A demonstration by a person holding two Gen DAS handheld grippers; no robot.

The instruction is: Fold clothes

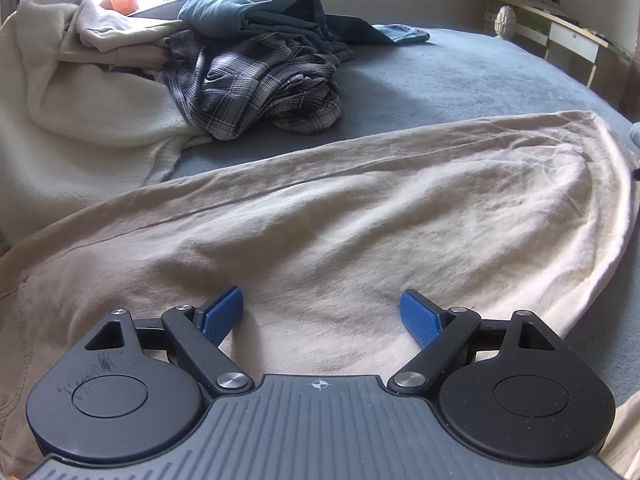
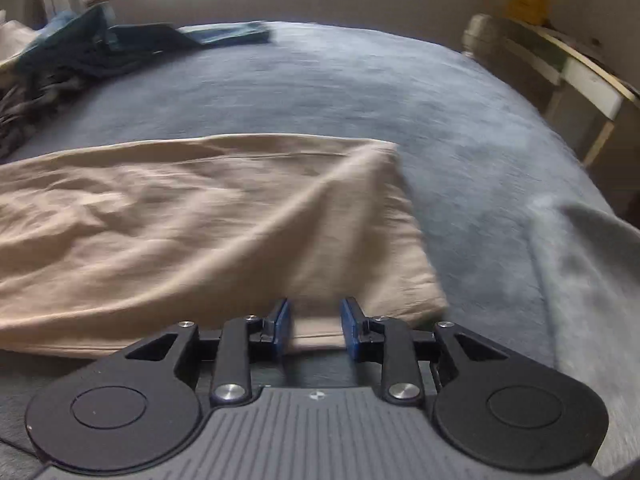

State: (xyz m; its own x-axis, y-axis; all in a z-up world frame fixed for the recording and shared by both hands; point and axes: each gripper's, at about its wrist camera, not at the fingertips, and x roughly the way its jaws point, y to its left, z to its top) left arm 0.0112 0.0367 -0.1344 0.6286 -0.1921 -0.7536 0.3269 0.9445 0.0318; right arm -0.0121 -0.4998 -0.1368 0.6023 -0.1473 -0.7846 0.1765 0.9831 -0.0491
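**Bed by a bright window**

We see a grey-blue bed (image 1: pixel 460 76) with beige trousers (image 1: pixel 320 208) spread across it, a clothes pile (image 1: pixel 248 72) behind. Left tool (image 1: pixel 322 312) gapes over the trousers; right tool (image 2: pixel 316 322) stands narrowly open at their hem.

Each claw (image 1: pixel 322 312) (image 2: pixel 316 326) has blue textured pads, black linkage arms with silver screws, and a ribbed grey body.
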